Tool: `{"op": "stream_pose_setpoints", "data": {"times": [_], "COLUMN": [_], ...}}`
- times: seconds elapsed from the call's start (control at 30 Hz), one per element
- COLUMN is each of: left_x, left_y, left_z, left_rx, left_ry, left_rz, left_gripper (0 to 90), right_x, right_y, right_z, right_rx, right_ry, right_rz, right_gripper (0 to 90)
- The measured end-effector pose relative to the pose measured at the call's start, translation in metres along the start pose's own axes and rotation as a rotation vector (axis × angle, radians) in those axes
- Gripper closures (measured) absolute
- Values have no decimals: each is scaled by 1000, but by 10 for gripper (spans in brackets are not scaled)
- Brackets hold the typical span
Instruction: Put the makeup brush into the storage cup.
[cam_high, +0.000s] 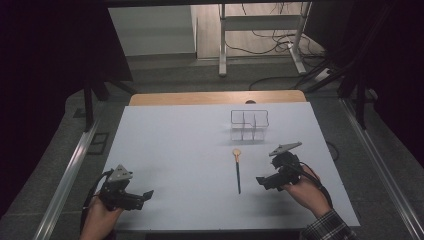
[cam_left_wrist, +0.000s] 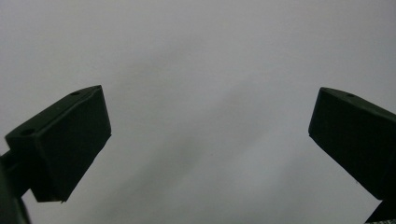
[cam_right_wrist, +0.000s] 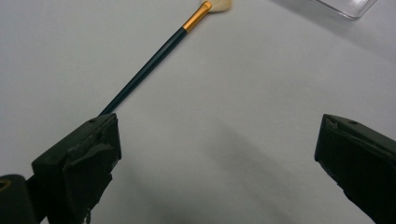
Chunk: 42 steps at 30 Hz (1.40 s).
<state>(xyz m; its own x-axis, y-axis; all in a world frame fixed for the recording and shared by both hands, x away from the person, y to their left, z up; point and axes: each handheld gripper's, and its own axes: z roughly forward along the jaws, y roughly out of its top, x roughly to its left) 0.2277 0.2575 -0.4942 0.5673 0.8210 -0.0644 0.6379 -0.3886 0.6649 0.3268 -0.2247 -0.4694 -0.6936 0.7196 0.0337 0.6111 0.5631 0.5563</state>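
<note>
Your right gripper (cam_high: 262, 181) is wide open and holds nothing. It sits just beside the brush (cam_high: 237, 170), which lies flat on the white table (cam_high: 165, 150) with its pale bristles pointing away from you, toward the clear box (cam_high: 249, 125) with little walls inside. The brush and the box are apart.

It looks like you are about to pick up the brush. To do it well, slide your right gripper sideways until the thin dark handle lies between the two jaws. Go low, close to the table, then squeeze gently near the middle of the handle so the brush does not tip.

Your left gripper (cam_high: 146, 195) is wide open too, with nothing in it. It rests near you, well apart from the brush.

The high view shows both hands, the whole brush and the box. The right gripper view shows things you miss from above: the gold band on the brush (cam_right_wrist: 154, 60), and that its handle end lies just behind one jaw, not between the jaws.
</note>
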Motion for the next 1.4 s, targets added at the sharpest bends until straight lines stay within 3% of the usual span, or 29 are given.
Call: {"op": "stream_pose_setpoints", "data": {"times": [0.7, 1.4], "left_x": [0, 0], "left_y": [0, 0], "left_z": [0, 0], "left_rx": [0, 1], "left_ry": [0, 2], "left_rz": [0, -1], "left_gripper": [0, 0], "right_x": [-1, 7], "right_y": [19, 41], "right_z": [14, 33], "right_rx": [14, 52], "right_ry": [3, 2], "right_rz": [-42, -46], "right_gripper": [6, 1]}}
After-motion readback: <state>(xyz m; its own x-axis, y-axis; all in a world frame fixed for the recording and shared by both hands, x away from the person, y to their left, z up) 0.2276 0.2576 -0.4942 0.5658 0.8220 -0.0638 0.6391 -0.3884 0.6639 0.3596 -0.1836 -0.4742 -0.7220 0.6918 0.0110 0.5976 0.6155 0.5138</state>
